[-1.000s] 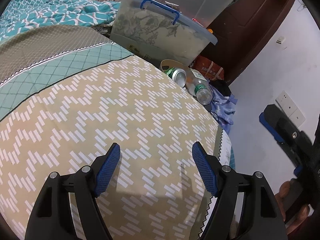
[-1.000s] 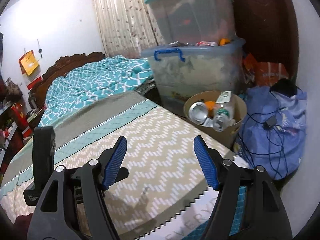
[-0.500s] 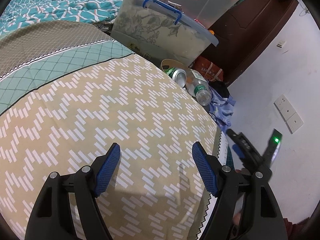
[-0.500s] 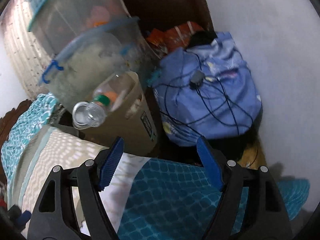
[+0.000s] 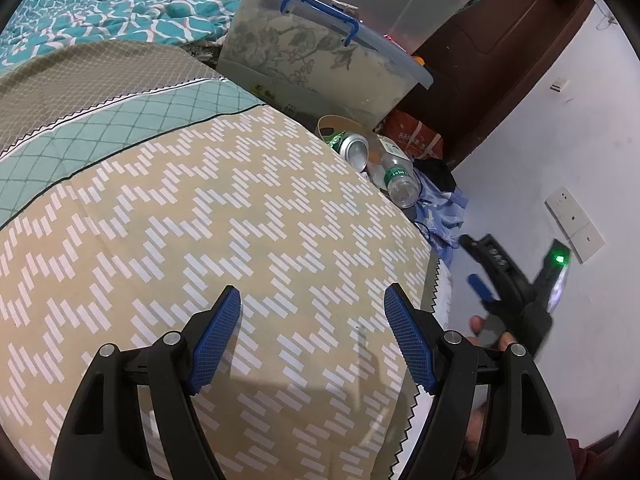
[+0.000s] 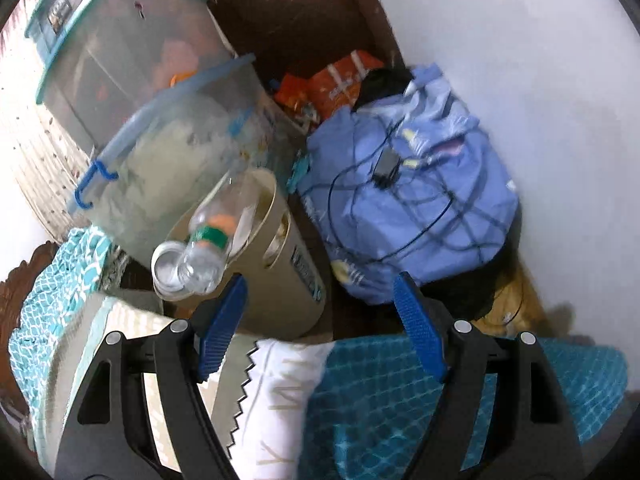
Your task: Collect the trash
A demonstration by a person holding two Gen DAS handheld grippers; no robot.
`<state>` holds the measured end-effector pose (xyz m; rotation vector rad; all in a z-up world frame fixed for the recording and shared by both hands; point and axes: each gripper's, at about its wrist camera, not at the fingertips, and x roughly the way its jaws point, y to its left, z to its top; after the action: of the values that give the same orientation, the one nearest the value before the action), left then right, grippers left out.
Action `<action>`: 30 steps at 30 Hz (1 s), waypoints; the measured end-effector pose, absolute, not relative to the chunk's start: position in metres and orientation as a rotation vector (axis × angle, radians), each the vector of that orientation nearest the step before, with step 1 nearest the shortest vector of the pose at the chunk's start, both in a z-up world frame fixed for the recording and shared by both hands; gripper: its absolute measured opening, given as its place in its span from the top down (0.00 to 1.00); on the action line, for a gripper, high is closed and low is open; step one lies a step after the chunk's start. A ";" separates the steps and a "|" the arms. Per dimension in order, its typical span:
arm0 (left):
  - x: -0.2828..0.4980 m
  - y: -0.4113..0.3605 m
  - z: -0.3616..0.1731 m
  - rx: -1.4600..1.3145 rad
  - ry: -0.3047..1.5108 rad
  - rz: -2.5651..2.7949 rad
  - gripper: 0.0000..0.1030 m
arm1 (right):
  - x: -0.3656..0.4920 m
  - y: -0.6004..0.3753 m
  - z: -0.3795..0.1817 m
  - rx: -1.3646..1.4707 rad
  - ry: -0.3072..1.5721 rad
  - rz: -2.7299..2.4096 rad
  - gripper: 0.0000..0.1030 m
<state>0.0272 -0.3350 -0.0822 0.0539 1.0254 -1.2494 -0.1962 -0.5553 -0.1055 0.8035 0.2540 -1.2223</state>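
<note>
A beige trash bin (image 5: 325,123) stands on the floor past the bed's far corner, with a green can (image 5: 352,148) and a clear bottle (image 5: 398,178) sticking out of it. My left gripper (image 5: 311,292) hangs open over the patterned bedcover (image 5: 200,220), nothing between its fingers. My right gripper (image 6: 320,280) is open and empty over the bed's edge, tilted, just short of the bin (image 6: 280,292) and its bottle (image 6: 204,248). The left wrist view shows the right gripper (image 5: 476,264) low at the right, held by a hand.
Two stacked clear storage boxes (image 6: 180,140) stand behind the bin. A blue bag (image 6: 408,200) with black cables on it lies against the white wall, an orange bag (image 6: 340,80) behind it. A wall socket (image 5: 572,224) is at the right.
My right gripper swung from above the bed out over its edge, sank and rolled; it now faces the bin and the blue bag. The left gripper stayed put.
</note>
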 end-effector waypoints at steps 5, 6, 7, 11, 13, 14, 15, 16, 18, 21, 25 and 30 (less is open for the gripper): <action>0.019 -0.336 -0.076 0.084 0.972 -1.242 0.31 | -0.213 -0.531 -0.079 0.711 0.270 -1.152 0.26; 0.016 -0.335 -0.072 0.085 0.952 -1.244 0.31 | -0.217 -0.525 -0.074 0.701 0.277 -1.130 0.26; 0.014 -0.334 -0.069 0.080 0.939 -1.247 0.31 | -0.219 -0.520 -0.070 0.695 0.283 -1.112 0.26; -0.003 -0.330 -0.051 0.102 0.842 -1.255 0.27 | -0.224 -0.496 -0.051 0.651 0.327 -1.003 0.25; -0.015 -0.332 -0.044 0.155 0.787 -1.233 0.27 | -0.223 -0.484 -0.043 0.616 0.342 -0.957 0.25; -0.019 -0.332 -0.042 0.173 0.772 -1.222 0.27 | -0.223 -0.479 -0.041 0.604 0.347 -0.941 0.25; -0.025 -0.333 -0.038 0.195 0.753 -1.206 0.27 | -0.222 -0.475 -0.038 0.594 0.352 -0.924 0.25; -0.029 -0.334 -0.034 0.209 0.738 -1.192 0.27 | -0.221 -0.472 -0.035 0.586 0.354 -0.911 0.25; -0.035 -0.335 -0.027 0.228 0.711 -1.168 0.25 | -0.218 -0.469 -0.032 0.575 0.359 -0.895 0.25; -0.041 -0.335 -0.017 0.247 0.670 -1.132 0.18 | -0.215 -0.468 -0.026 0.556 0.368 -0.887 0.25; -0.048 -0.339 -0.005 0.283 0.620 -1.083 0.08 | -0.211 -0.473 -0.025 0.555 0.385 -0.883 0.24; -0.044 -0.345 0.001 0.309 0.610 -1.017 0.08 | -0.204 -0.480 -0.026 0.555 0.400 -0.874 0.22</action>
<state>-0.0442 -0.3454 0.0009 0.3087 0.6098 -1.0173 -0.2044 -0.4796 -0.0258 0.5550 0.4003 -0.8740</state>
